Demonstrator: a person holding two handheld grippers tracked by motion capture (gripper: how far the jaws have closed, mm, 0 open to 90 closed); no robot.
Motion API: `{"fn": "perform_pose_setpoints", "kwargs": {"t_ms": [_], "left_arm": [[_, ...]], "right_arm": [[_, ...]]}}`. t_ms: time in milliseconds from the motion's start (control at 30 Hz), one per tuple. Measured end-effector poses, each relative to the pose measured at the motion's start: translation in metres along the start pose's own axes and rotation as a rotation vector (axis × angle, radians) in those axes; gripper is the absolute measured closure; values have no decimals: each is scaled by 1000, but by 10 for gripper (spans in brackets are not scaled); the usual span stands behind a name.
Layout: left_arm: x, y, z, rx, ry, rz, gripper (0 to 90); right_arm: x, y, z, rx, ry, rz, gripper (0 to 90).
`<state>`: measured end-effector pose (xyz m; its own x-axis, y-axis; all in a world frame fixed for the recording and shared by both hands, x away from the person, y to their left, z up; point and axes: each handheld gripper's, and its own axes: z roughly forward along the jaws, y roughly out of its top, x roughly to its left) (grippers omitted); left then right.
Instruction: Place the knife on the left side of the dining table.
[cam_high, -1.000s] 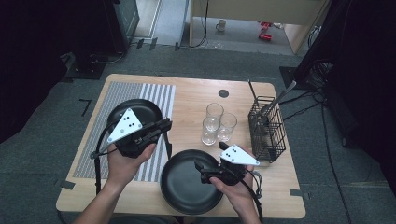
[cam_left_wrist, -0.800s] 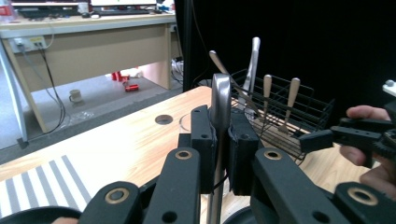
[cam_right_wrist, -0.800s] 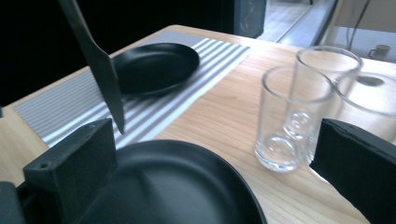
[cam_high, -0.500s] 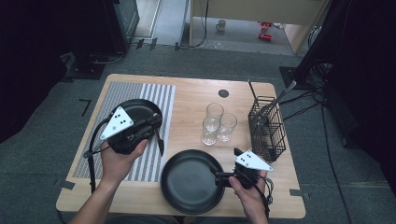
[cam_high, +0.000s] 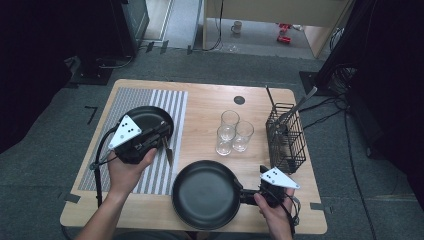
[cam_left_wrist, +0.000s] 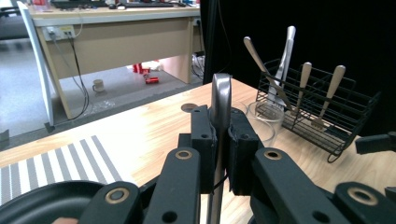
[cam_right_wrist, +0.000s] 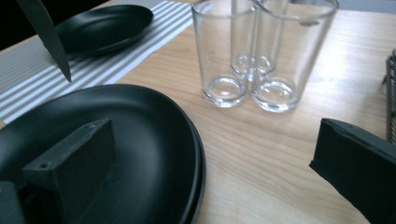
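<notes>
My left gripper (cam_high: 162, 134) is shut on a table knife (cam_high: 168, 152) over the striped mat, with the blade hanging down. In the left gripper view its jaws (cam_left_wrist: 220, 135) pinch the knife's steel handle (cam_left_wrist: 220, 93). A large black plate (cam_high: 205, 195) lies near the front edge of the table. My right gripper (cam_high: 245, 195) stands open at its right rim. In the right gripper view one jaw of this gripper (cam_right_wrist: 210, 163) is over the plate (cam_right_wrist: 140, 154) and the other over bare wood. The knife blade (cam_right_wrist: 46, 32) shows at top left.
A smaller black plate (cam_high: 145, 117) rests on the striped mat (cam_high: 172, 100). Three empty glasses (cam_high: 232, 132) stand mid-table. A black wire basket (cam_high: 287, 137) holding several pieces of cutlery stands at the right. A dark round mark (cam_high: 239, 100) is on the table's far side.
My right gripper has slid right off the large plate to its right rim and dropped lower. My left gripper has shifted slightly left and down, still holding the knife.
</notes>
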<state>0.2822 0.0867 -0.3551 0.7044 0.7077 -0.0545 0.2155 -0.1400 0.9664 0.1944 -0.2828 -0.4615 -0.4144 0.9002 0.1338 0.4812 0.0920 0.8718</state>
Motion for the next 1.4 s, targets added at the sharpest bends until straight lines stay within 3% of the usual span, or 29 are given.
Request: {"fn": "perform_pose_setpoints", "kwargs": {"t_ms": [200, 900, 1200, 1400], "left_arm": [[2, -6, 4, 6, 4, 0, 850], [3, -21, 10, 25, -11, -13, 850], [5, -25, 8, 19, -9, -19, 850], [9, -28, 2, 7, -2, -33, 849]], "right_arm": [[-13, -17, -5, 14, -23, 38, 1], [-47, -46, -6, 95, -74, 67, 2], [-63, -53, -9, 127, -118, 75, 2], [-73, -60, -8, 178, -158, 79, 2]]}}
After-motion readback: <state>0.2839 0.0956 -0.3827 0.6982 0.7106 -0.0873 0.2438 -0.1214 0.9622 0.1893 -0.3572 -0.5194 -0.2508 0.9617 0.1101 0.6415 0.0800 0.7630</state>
